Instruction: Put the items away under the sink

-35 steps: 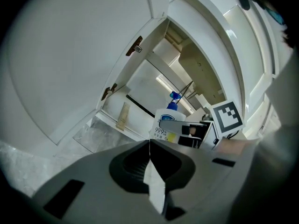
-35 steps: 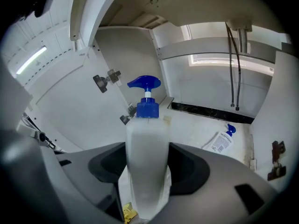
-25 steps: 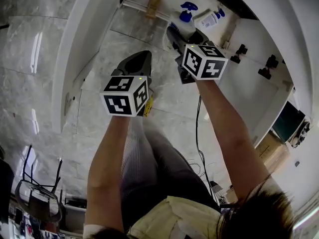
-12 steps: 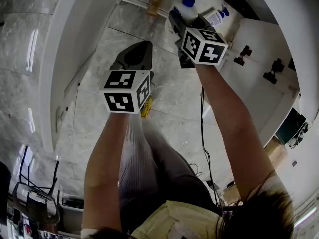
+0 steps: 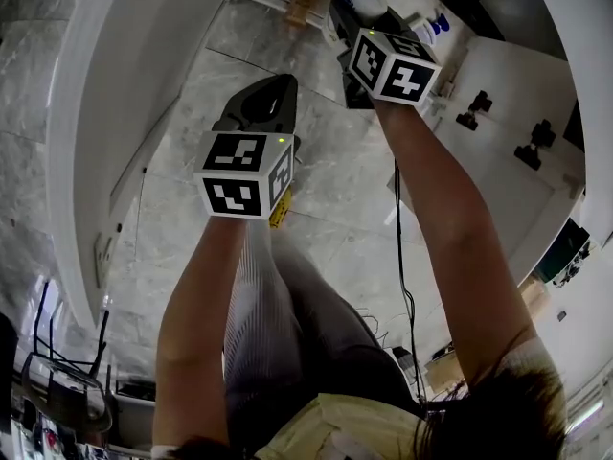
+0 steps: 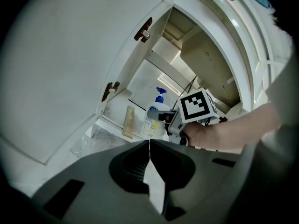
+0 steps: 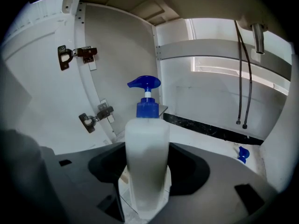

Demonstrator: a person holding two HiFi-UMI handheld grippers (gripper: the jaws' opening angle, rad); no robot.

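- At the mouth of the cabinet [image 7: 205,141] under the sink, the right tool [image 7: 147,171] pinches a white pump bottle [image 7: 147,129] at its lower body, one jaw on each side.
- Bottle attitude: long axis upright, blue pump head on top, spout turned to the left in the right gripper view.
- Governing relation: the cabinet floor lies straight ahead of and below the bottle. Bare floor shows beyond it, up to the dark strip at the back wall.
- Whether the bottle's base touches the cabinet floor cannot be told; the tool's own body hides it in every view.
- Neighbours: a tan tube [image 6: 128,122] stands at the front edge of the cabinet floor, just beside the bottle on the side of the open door [image 7: 42,87]. A second bottle with a blue cap [image 7: 242,154] lies low at the right, well apart from the held one.
- Two hoses [image 7: 243,78] hang at the rear right, clear of the bottle.
- The left tool [image 6: 149,143] has its jaws pressed together with nothing between them. It sits back from the opening, over the tiled floor [image 5: 239,56].
- Judgement: the right hand is the nearer and already loaded, so the set-down falls to it, a short advance and descent with the bottle kept upright.
- Risk: the tan tube could be knocked if the bottle drifts toward the door.
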